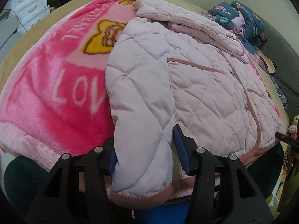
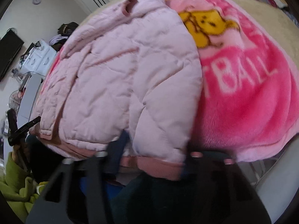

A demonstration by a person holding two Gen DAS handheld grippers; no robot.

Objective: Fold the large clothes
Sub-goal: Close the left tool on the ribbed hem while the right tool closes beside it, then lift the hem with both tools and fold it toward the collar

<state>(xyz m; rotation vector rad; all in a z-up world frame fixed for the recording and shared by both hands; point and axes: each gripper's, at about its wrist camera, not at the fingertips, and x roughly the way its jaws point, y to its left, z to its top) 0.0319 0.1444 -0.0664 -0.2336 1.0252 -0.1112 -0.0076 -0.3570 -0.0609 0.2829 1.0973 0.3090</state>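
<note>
A pale pink quilted jacket (image 1: 205, 85) lies front up on a bright pink printed blanket (image 1: 46, 93) on the bed. In the left wrist view one sleeve (image 1: 142, 130) runs down between the blue pads (image 1: 180, 145), and my left gripper (image 1: 145, 153) is shut on it near the darker pink cuff. In the blurred right wrist view the jacket (image 2: 112, 78) lies to the left of the blanket (image 2: 243, 102). My right gripper (image 2: 153, 158) is shut on the other sleeve (image 2: 160, 123), just above its cuff.
A heap of dark blue patterned clothes (image 1: 239, 20) lies at the bed's far right. White drawers (image 1: 28, 3) stand beyond the bed's far left. The beige sheet (image 1: 22, 37) shows around the blanket. Green cloth (image 2: 16, 183) lies on the floor near the bed edge.
</note>
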